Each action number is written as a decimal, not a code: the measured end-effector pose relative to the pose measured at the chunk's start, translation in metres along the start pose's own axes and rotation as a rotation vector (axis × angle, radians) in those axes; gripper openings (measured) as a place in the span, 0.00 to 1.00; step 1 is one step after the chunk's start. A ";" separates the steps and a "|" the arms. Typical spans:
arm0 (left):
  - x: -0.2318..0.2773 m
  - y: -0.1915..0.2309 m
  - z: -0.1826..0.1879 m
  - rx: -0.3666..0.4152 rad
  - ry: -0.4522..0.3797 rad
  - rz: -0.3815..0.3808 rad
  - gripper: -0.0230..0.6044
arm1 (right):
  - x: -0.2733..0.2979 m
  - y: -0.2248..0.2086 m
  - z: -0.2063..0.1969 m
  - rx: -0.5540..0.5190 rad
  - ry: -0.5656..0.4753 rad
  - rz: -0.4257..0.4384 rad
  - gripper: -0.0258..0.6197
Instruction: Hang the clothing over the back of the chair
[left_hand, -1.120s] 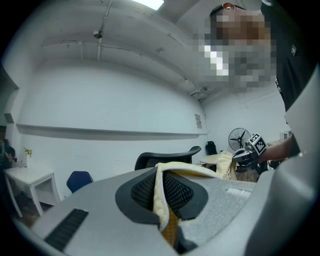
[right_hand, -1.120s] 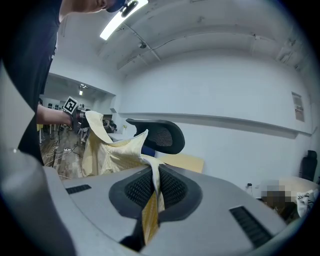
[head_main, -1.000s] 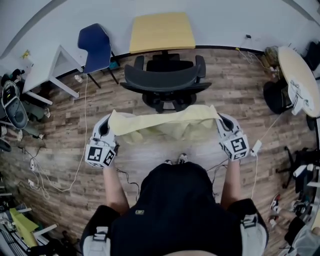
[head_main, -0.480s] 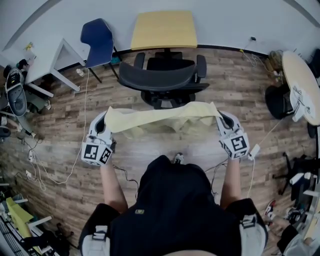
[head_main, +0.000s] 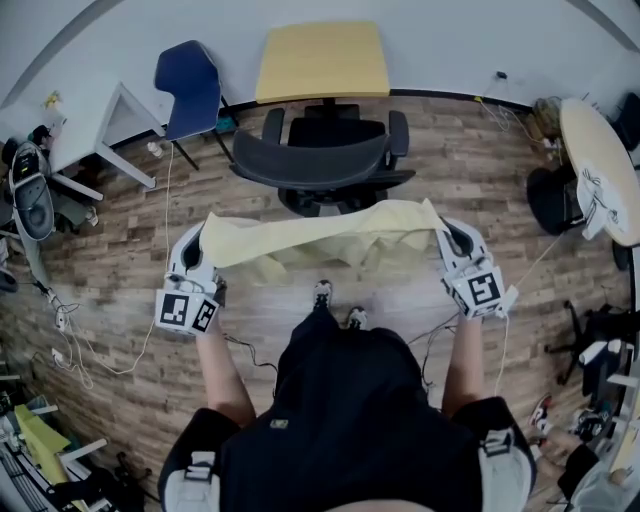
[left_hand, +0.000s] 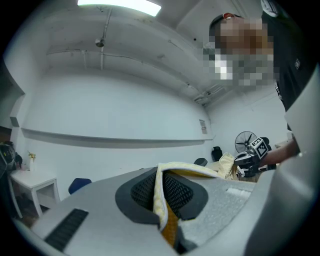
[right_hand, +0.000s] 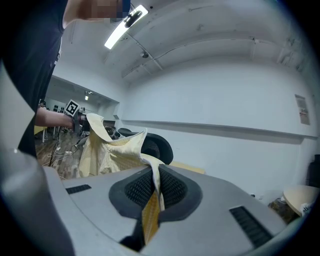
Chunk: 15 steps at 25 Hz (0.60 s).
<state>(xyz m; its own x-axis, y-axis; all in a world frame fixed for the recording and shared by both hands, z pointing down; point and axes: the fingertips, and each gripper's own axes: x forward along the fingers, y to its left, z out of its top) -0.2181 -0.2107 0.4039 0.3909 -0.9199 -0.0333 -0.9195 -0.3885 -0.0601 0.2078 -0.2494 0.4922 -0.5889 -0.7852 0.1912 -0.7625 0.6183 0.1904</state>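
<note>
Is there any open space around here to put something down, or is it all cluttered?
The yellow table top behind the office chair is bare, and so is the wood floor between that chair and the round table. The left edge, by the white desk, is crowded with cables. Straight ahead, the yellow garment blocks the way.

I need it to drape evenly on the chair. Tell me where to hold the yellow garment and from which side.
Hold its top edge at the two ends, one gripper per corner, coming in from the outer sides. The yellow garment hangs spread that way between the left gripper and right gripper, roughly parallel to the chair back.
</note>
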 end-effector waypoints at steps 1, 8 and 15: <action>0.003 0.003 0.001 0.005 -0.002 -0.005 0.04 | 0.002 -0.001 0.001 0.001 0.003 -0.005 0.04; 0.035 0.028 0.018 -0.001 -0.050 -0.052 0.04 | 0.018 -0.008 0.014 -0.001 -0.025 -0.041 0.04; 0.064 0.057 0.035 -0.010 -0.099 -0.115 0.04 | 0.040 -0.014 0.029 -0.045 0.009 -0.121 0.04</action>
<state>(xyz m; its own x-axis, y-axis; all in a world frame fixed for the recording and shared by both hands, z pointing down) -0.2441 -0.2904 0.3636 0.4955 -0.8596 -0.1248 -0.8685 -0.4921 -0.0592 0.1875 -0.2906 0.4693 -0.4905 -0.8542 0.1723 -0.8151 0.5197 0.2558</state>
